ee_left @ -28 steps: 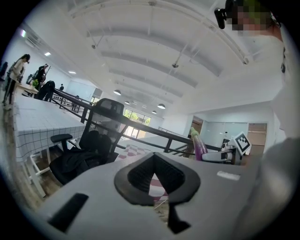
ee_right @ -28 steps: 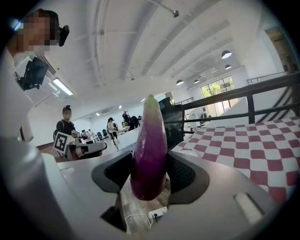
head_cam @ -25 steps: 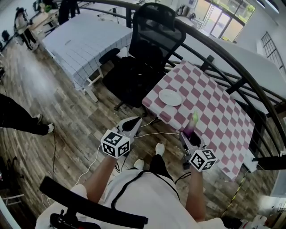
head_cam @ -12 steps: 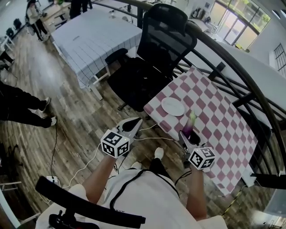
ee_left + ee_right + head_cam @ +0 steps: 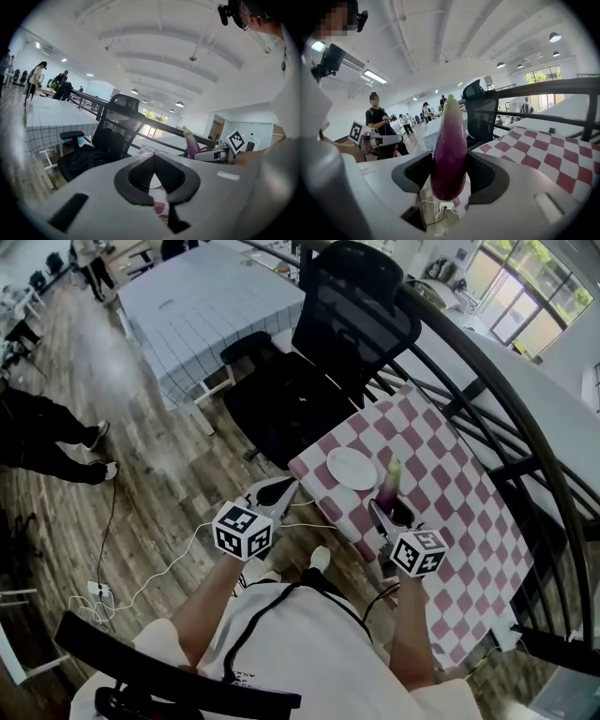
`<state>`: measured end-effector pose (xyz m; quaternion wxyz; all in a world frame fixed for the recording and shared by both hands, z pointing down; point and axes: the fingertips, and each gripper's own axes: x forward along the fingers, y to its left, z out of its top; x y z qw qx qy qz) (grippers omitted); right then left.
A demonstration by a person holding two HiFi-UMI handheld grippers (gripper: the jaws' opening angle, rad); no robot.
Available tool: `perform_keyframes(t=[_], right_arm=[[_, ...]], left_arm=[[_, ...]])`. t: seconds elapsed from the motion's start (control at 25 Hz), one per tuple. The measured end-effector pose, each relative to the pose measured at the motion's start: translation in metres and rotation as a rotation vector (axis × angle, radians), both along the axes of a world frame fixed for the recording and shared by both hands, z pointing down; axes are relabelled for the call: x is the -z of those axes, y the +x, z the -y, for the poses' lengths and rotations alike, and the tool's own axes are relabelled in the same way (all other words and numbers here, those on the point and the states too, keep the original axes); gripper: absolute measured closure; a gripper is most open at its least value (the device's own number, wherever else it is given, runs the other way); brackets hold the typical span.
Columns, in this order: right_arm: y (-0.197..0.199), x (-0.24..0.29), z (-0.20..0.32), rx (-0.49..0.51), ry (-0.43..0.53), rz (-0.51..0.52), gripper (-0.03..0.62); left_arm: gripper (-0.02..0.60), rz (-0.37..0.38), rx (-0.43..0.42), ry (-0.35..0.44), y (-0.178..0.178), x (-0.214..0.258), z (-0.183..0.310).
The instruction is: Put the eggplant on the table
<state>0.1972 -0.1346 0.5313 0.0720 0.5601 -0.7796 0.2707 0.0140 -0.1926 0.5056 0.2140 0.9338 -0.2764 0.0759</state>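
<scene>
My right gripper (image 5: 449, 173) is shut on a purple eggplant (image 5: 449, 150) that stands upright between its pads, green stem end up. In the head view the eggplant (image 5: 389, 486) hangs over the near left part of the table (image 5: 450, 484) with the pink-and-white checked cloth, just right of a white plate (image 5: 352, 468). The right gripper (image 5: 389, 512) points toward the table. My left gripper (image 5: 278, 491) is shut with nothing in it, over the floor left of the table's corner; its own view shows the jaws (image 5: 154, 177) closed together and the eggplant (image 5: 191, 143) at right.
A black office chair (image 5: 319, 362) stands just beyond the table's left corner. A dark railing (image 5: 487, 381) curves behind the table. A second table with a grid cloth (image 5: 202, 306) is farther left. People stand at the far left. Cables (image 5: 178, 559) lie on the wooden floor.
Both grippers have moved forward toward the checked table; the eggplant, earlier at the table's near edge, is now over the cloth beside the plate. The grip is unchanged.
</scene>
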Motion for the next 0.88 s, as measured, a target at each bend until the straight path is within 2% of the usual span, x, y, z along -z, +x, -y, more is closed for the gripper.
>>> perform_keyframes(t=[0.4,0.88], right_arm=[[0.02,-0.03,0.045,0.139,-0.049,-0.024,0.356],[0.049,-0.054,0.077,0.239,-0.079,-0.036,0.356]], left_arm=[[0.578,0.026,0.107,-0.005,0.02,-0.009,0.025],[0.578,0.067,0.207,-0.011,0.048,-0.021,0.049]])
